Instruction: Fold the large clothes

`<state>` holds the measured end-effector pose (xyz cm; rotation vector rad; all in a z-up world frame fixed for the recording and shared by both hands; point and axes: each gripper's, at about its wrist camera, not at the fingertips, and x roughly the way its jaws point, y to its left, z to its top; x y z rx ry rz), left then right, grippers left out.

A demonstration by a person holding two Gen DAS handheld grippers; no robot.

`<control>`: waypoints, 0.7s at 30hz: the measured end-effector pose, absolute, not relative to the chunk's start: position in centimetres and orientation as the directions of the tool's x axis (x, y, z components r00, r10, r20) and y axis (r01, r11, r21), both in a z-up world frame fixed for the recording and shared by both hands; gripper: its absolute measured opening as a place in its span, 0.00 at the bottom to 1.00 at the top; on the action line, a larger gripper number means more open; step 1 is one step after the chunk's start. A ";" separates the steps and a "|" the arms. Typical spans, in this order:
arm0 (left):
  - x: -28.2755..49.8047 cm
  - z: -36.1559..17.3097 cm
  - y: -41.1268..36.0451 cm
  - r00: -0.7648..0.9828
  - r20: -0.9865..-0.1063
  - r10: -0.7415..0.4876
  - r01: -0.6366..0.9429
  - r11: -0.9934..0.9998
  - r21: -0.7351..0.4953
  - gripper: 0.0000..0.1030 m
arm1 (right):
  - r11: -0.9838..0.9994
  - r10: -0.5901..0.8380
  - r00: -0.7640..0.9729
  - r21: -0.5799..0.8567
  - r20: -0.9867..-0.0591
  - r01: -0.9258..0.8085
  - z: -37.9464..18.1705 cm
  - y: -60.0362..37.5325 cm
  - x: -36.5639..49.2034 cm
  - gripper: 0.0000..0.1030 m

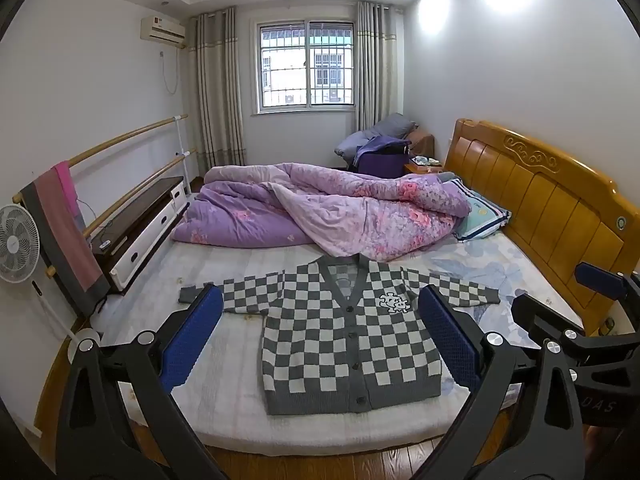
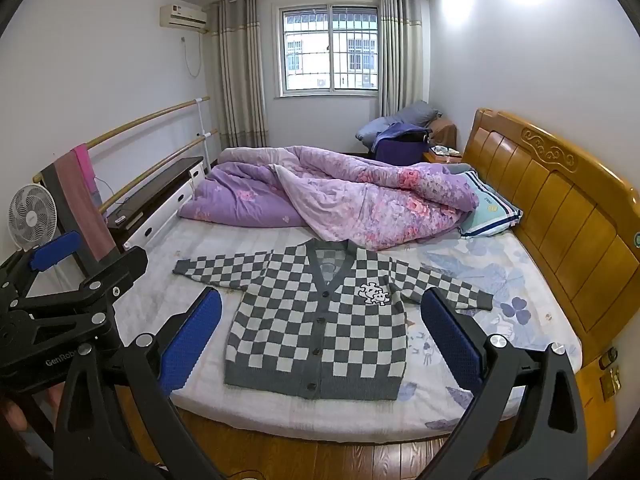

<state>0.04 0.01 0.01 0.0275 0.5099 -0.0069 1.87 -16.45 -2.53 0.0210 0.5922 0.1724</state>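
— What have you got in front of you?

— The checked cardigan (image 1: 352, 344). I see it lying flat on the bed (image 1: 240, 412), front up and buttoned, near the edge closest to me, both sleeves spread out to the sides. Grey and cream squares, with a small white patch on the chest.

— And your grippers?

— My left gripper (image 1: 320, 340) hangs above the near edge of the bed with its jaws spread wide and nothing between them; its blue pads (image 1: 192, 340) frame the cardigan without touching it. My right gripper (image 2: 320, 340) is the same: released, empty, clear of the cloth. In the left view I see the right one off to the right, just beside mine; in the right view the left one shows at the left edge.

— What lies around the cardigan?

— Behind it, a rumpled purple floral quilt (image 1: 320, 208) covers the far half of the bed, its edge just touching the collar. A striped pillow (image 1: 484, 216) sits against the wooden headboard (image 1: 540, 200) on the right. On the left, a white fan (image 1: 16, 244) and a low cabinet (image 1: 144, 224) by the wall; a window (image 1: 306, 66) at the far end.
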 end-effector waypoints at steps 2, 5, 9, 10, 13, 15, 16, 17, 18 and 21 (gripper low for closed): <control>0.0 0.0 0.0 0.874 -0.486 0.001 0.013 1.000 0.025 0.95 | 0.986 0.166 0.817 0.067 -0.552 -0.155 -2.5 -16.5 1.8 0.93; 0.0 0.0 0.0 0.872 -0.489 0.000 0.014 1.000 0.026 0.95 | 0.986 0.165 0.816 0.065 -0.554 -0.156 -2.5 -16.5 1.9 0.93; 0.0 0.0 0.0 0.872 -0.490 0.000 0.014 1.000 0.025 0.95 | 0.986 0.165 0.816 0.065 -0.553 -0.156 -2.4 -16.5 1.8 0.93; 0.0 0.0 0.0 0.872 -0.490 0.001 0.014 1.000 0.028 0.95 | 0.986 0.165 0.816 0.063 -0.554 -0.156 -2.4 -16.5 1.8 0.93; 0.0 0.0 0.0 0.872 -0.489 0.000 0.015 1.000 0.027 0.95 | 0.986 0.164 0.817 0.064 -0.553 -0.155 -2.4 -16.6 1.7 0.93; 0.0 0.0 0.0 0.872 -0.489 0.000 0.015 1.000 0.027 0.95 | 0.986 0.164 0.817 0.063 -0.552 -0.155 -2.4 -16.6 1.7 0.93; 0.0 0.0 0.0 0.872 -0.490 0.001 0.014 1.000 0.027 0.95 | 0.986 0.163 0.818 0.063 -0.552 -0.154 -2.4 -16.7 1.6 0.93; 0.0 0.0 0.0 0.872 -0.490 0.001 0.014 1.000 0.027 0.95 | 0.986 0.163 0.817 0.064 -0.553 -0.153 -2.3 -17.0 1.9 0.93; 0.0 0.0 0.0 0.871 -0.490 0.000 0.015 1.000 0.026 0.95 | 0.986 0.166 0.815 0.065 -0.555 -0.156 -2.4 -16.8 1.9 0.93; 0.0 0.0 0.0 0.872 -0.490 0.000 0.015 1.000 0.027 0.95 | 0.986 0.164 0.815 0.063 -0.555 -0.156 -2.4 -16.8 1.4 0.93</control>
